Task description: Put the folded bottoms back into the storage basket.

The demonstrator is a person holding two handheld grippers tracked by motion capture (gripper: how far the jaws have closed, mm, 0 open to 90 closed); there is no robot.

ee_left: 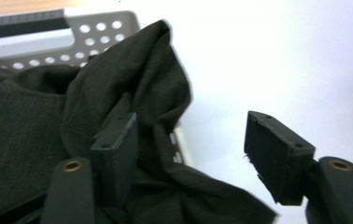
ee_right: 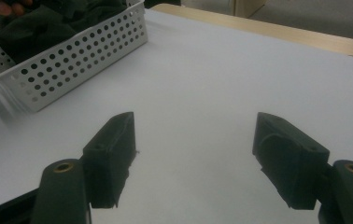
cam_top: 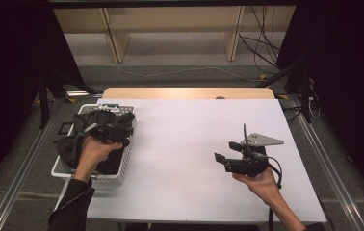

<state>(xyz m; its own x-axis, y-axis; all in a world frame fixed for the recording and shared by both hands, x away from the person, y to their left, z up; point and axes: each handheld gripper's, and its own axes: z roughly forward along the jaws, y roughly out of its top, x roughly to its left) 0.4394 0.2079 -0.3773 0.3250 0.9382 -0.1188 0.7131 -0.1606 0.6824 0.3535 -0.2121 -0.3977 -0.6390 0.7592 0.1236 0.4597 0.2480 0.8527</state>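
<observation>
Item 1. White perforated plastic basket (cam_top: 59, 169), rectangular, at the left edge of the white table top (cam_top: 189, 144). Its holed wall and rim also show in the right gripper view (ee_right: 72, 56).

Item 2. Dark, almost black, crumpled cloth garment (cam_top: 71, 147), heaped in the basket and spilling over its left and near rims. In the left gripper view a fold (ee_left: 132, 84) rises above the basket's edge and another drapes out toward the table.

Item 3. Left gripper (ee_left: 198, 154), black, held in the person's left hand (cam_top: 93, 151) over the basket. Jaws wide apart; one jaw lies against the cloth fold, the other stands over bare table. Nothing is pinched between them.

Item 4. Right gripper (cam_top: 224, 156), black with a grey three-cornered plate on top, held in the right hand (cam_top: 262, 185) low over the right part of the table, well apart from the basket. Jaws wide apart (ee_right: 198, 154), nothing held, only bare table between them.

Handling note (judgement). The step appears to be taking hold of the garment in the basket. To do it well, shift the left gripper so the raised fold sits fully between both jaws, then close on a thick bunch rather than a thin edge, which could slip. Lift straight up so the cloth clears the rim without dragging the light basket; the free right gripper could steady the basket or take a second hold.
</observation>
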